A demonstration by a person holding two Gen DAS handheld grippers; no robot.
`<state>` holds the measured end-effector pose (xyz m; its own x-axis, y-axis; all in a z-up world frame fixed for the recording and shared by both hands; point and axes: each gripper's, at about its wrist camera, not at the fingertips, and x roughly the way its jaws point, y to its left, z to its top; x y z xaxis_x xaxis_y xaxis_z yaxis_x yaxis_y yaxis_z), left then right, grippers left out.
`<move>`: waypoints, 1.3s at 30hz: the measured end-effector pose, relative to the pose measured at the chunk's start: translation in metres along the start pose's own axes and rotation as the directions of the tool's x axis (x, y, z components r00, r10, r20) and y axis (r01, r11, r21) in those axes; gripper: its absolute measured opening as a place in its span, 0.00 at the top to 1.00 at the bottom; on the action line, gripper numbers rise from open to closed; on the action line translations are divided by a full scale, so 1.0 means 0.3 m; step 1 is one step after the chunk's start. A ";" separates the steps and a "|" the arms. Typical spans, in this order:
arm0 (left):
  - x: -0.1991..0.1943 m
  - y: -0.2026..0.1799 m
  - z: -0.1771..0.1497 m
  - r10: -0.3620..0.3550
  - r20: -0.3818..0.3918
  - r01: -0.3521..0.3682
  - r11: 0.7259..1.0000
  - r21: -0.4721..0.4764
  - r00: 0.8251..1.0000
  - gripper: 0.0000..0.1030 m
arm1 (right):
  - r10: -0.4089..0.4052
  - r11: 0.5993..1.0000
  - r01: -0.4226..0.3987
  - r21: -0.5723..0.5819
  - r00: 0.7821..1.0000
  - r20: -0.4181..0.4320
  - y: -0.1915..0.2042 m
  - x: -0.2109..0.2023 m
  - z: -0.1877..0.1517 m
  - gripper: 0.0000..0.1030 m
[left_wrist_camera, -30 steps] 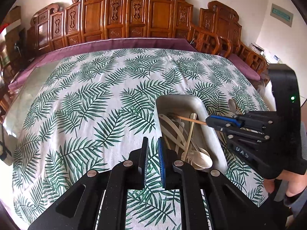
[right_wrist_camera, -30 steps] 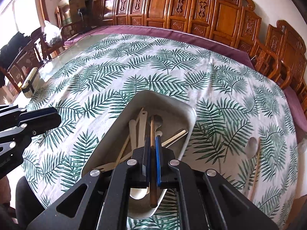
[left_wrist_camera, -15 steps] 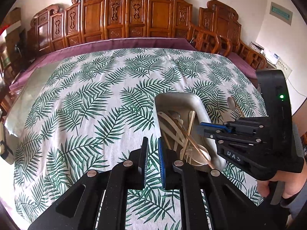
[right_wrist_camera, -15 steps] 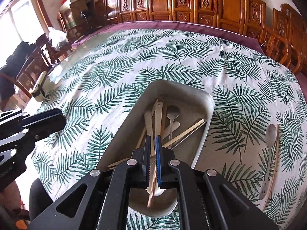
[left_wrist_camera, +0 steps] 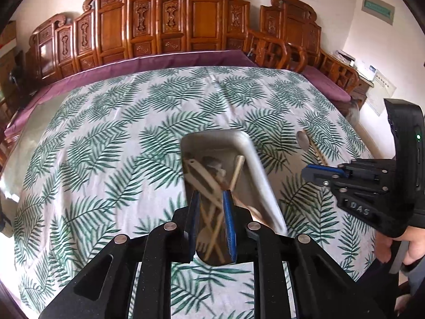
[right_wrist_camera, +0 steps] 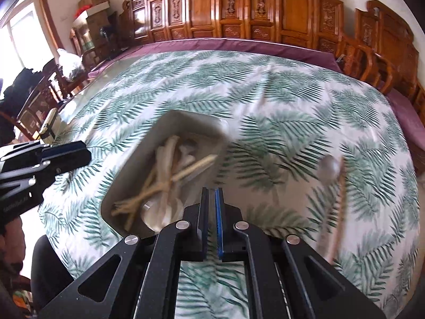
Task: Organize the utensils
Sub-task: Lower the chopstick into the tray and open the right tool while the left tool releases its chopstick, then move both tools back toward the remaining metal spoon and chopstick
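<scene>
Having dropped its chopstick into the tray (right_wrist_camera: 170,122), right gripper (right_wrist_camera: 211,194) sits pressed together and empty, left gripper (left_wrist_camera: 211,199) opening over the tray; spoon (right_wrist_camera: 328,167) remains on the surface.

"DAS" embossed on right claw (left_wrist_camera: 308,171) body.

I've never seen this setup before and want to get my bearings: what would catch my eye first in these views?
The palm-leaf tablecloth fills both views, backed by a row of carved wooden chairs. Near the middle sits a pale tray heaped with wooden utensils, and the left gripper, jaws opening with nothing pressed between them, hangs over it. To the tray's right a spoon and chopsticks lie loose on the cloth, with the shut, empty right gripper between.
</scene>
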<state>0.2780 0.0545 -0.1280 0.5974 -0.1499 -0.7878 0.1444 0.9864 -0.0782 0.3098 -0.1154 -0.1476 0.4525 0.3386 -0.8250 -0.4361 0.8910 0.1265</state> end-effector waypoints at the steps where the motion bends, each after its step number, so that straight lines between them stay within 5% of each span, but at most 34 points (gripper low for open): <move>1: 0.005 -0.013 0.004 -0.004 0.000 0.004 1.000 0.004 1.000 0.83 | -0.010 1.000 0.010 0.008 1.000 0.001 -0.028 -0.013 -0.014 0.94; 14: 0.083 -0.214 0.051 -0.062 -0.018 0.063 0.995 0.071 0.998 0.66 | -0.145 0.981 0.147 0.126 0.989 -0.029 -0.379 -0.076 -0.180 0.91; 17: 0.102 -0.252 0.055 -0.073 -0.021 0.075 0.994 0.081 0.997 0.52 | -0.153 0.977 0.158 0.143 0.987 -0.046 -0.438 -0.048 -0.196 0.84; 23: 0.147 -0.313 0.049 -0.075 -0.051 0.080 0.991 0.106 0.996 0.52 | -0.155 0.977 0.165 0.137 0.985 -0.078 -0.497 0.022 -0.184 0.84; 26: 0.163 -0.336 0.046 -0.067 -0.052 0.073 0.991 0.113 0.996 0.28 | -0.152 0.980 0.162 0.119 0.984 -0.094 -0.504 0.069 -0.158 0.84; 39: 0.231 -0.392 0.031 -0.037 -0.107 0.050 0.991 0.125 0.994 0.26 | -0.178 0.978 0.193 0.083 0.970 -0.165 -0.560 0.213 -0.126 0.89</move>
<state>0.3098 -0.0724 -0.1678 0.5036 -0.1783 -0.8453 0.2716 0.9615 -0.0410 0.3825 -0.2549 -0.2422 0.3877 0.1201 -0.9139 -0.2742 0.9616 0.0100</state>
